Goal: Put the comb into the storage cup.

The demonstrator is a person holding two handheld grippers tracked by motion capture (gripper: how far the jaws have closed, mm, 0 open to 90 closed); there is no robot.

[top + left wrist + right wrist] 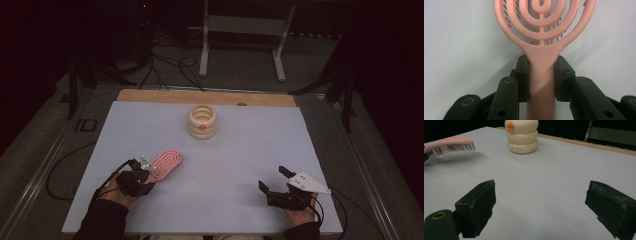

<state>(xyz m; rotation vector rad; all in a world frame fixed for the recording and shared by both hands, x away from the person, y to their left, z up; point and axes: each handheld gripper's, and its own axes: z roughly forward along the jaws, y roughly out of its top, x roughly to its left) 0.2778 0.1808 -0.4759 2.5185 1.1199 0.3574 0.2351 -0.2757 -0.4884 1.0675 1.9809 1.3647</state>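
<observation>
Where the left gripper (145, 168) sits at the near-left of the tabletop (240, 150), its jaws are clamped on the handle of a pink hairbrush (166, 163), one pad against each side of the handle, as the left gripper view shows. The pink hairbrush: oval vented head of concentric loops, dark bristles visible through the slots; the head points away from the person and toward the middle of the tabletop. In the right gripper view the brush (450, 145) is held bristles down, raised above the surface with a soft shadow under it.

Right gripper (272, 181): near-right of the tabletop, held in the person's hand, grey three-cornered plate on top. Its jaws stand wide apart with nothing between them, above bare surface.

Cream ribbed holder (202, 121): three stacked rings, open at the top, small orange mark on its side. It stands upright toward the far middle of the tabletop, well apart from both grippers and the brush.
</observation>
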